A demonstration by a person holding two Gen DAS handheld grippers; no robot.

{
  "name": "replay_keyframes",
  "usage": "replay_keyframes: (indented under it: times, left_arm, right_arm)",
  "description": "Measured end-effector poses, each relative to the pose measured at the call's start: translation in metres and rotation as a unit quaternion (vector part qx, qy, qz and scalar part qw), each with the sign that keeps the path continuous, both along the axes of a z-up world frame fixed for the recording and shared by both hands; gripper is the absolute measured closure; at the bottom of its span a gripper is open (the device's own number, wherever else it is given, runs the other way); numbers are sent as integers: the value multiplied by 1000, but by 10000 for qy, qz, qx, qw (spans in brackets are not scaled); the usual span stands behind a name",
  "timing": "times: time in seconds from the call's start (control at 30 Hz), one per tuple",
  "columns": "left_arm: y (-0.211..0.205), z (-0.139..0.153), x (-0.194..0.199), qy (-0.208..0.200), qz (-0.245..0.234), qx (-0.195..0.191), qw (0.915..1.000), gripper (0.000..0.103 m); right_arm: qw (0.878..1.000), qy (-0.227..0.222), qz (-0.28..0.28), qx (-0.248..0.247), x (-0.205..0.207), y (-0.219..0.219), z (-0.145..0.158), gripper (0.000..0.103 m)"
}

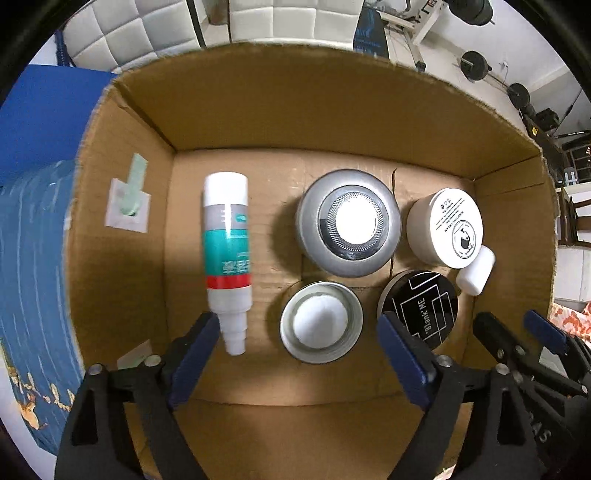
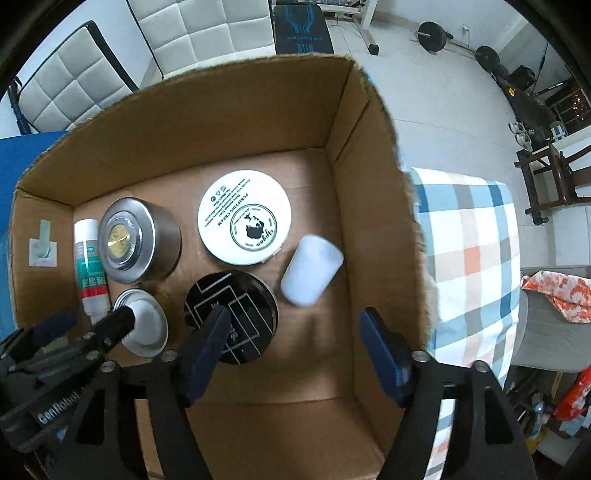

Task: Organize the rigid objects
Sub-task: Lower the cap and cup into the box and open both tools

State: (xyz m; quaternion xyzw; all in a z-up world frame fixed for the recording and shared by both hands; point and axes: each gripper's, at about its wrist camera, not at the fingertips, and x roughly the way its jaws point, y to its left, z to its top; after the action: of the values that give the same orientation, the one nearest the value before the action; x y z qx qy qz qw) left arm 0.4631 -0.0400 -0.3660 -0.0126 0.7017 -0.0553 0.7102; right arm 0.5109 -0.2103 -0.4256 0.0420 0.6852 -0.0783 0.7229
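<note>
Both grippers point down into an open cardboard box (image 1: 314,110). On its floor lie a white and teal tube (image 1: 226,254), a large silver tin (image 1: 349,223), a small silver tin (image 1: 321,326), a white cream jar (image 1: 445,227), a black jar (image 1: 421,304) and a small white case (image 1: 475,271). My left gripper (image 1: 299,325) is open above the small tin, its pads clear of it. My right gripper (image 2: 295,317) is open with nothing gripped. Just beyond its fingers the white case (image 2: 312,269) looks blurred, beside the black jar (image 2: 231,314).
The box walls (image 2: 229,122) rise around all the items. A taped label (image 1: 127,206) is stuck on the left wall. A blue cloth (image 1: 33,258) lies left of the box and a checked cloth (image 2: 472,258) right of it. Padded white seats (image 2: 207,33) stand behind.
</note>
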Motion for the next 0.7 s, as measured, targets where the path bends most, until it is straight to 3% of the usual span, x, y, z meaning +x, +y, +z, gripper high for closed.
replay_keyframes:
  times: [0.2,0.47,0.7]
  left_arm:
    - [9,26,-27,-326,136,9,9994,8]
    - [35,71,-73,-935,176,-39,9955,7]
    - [41,116,-117,-1561,40,147,9876,7]
  right_arm:
    - [9995,-176,239,48,-26,-1,25,1]
    - [9982,-282,508,126,-71,4,44,0]
    - [9961,-679,523,232,-112,5,79,0]
